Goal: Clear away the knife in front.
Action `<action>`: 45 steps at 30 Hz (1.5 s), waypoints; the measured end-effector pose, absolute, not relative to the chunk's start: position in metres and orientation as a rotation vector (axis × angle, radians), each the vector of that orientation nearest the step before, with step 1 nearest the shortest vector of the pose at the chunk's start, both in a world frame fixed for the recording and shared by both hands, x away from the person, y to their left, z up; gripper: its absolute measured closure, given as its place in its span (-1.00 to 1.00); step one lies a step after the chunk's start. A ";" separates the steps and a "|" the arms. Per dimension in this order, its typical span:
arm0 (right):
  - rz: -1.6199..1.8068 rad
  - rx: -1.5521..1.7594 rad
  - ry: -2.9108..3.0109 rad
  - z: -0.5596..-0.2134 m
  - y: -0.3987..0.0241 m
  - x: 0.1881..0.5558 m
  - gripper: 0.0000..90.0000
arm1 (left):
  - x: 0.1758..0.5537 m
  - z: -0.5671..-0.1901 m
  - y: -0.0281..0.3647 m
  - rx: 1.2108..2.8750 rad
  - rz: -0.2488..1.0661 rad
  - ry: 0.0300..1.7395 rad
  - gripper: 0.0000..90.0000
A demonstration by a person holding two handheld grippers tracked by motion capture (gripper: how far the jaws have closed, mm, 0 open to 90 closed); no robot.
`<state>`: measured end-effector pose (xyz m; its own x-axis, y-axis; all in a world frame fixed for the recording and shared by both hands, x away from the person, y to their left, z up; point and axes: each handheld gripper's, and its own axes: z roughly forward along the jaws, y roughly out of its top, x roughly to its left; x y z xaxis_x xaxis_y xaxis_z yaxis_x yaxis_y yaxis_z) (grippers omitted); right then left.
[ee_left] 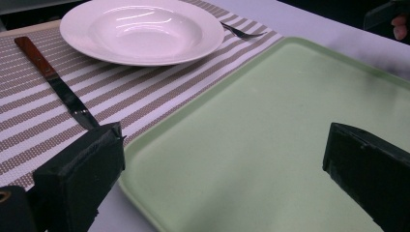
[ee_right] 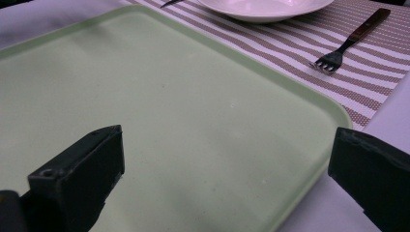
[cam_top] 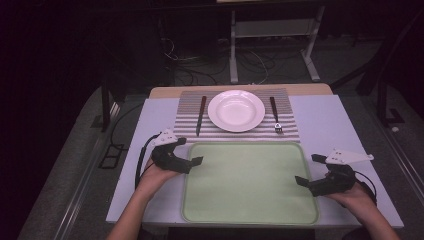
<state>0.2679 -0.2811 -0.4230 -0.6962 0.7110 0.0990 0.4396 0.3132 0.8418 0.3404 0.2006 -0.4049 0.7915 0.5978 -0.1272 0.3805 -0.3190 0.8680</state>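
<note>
An empty pale green tray lies on the near half of the table. Behind it, a striped placemat carries a white plate, with a knife to its left and a fork to its right. My left gripper is open at the tray's far left corner, its jaws straddling the rim. My right gripper is open at the tray's right edge, jaws wide over the rim. Neither holds anything. The left gripper view shows the plate, knife and fork.
The table top is pale grey-blue with a wooden strip along its far edge. Beyond it are a metal table frame and cables on the dark floor. The fork lies just past the tray's far right corner.
</note>
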 end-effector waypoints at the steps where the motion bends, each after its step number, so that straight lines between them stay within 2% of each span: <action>1: 1.328 1.038 2.293 -0.423 -0.281 0.268 -1.00 | 0.341 -0.405 0.200 1.950 0.268 0.735 -0.98; 15: 1.329 1.035 2.295 -0.423 -0.281 0.267 -1.00 | 0.354 -0.406 0.196 1.953 0.278 0.751 -0.88; 23: 1.344 1.043 2.289 -0.423 -0.281 0.267 -1.00 | 0.369 -0.406 0.191 1.937 0.293 0.763 -0.80; 26: 1.347 1.044 2.283 -0.423 -0.282 0.267 -1.00 | 0.376 -0.406 0.190 1.933 0.305 0.764 -0.72; 38: 1.345 1.043 2.284 -0.423 -0.282 0.267 -1.00 | 0.398 -0.405 0.188 1.930 0.320 0.787 -0.64; 43: 1.345 1.046 2.282 -0.423 -0.283 0.267 -1.00 | 0.408 -0.403 0.188 1.912 0.344 0.797 -0.50; 45: 1.346 1.046 2.281 -0.423 -0.283 0.267 -1.00 | 0.412 -0.403 0.188 1.923 0.352 0.802 -0.34</action>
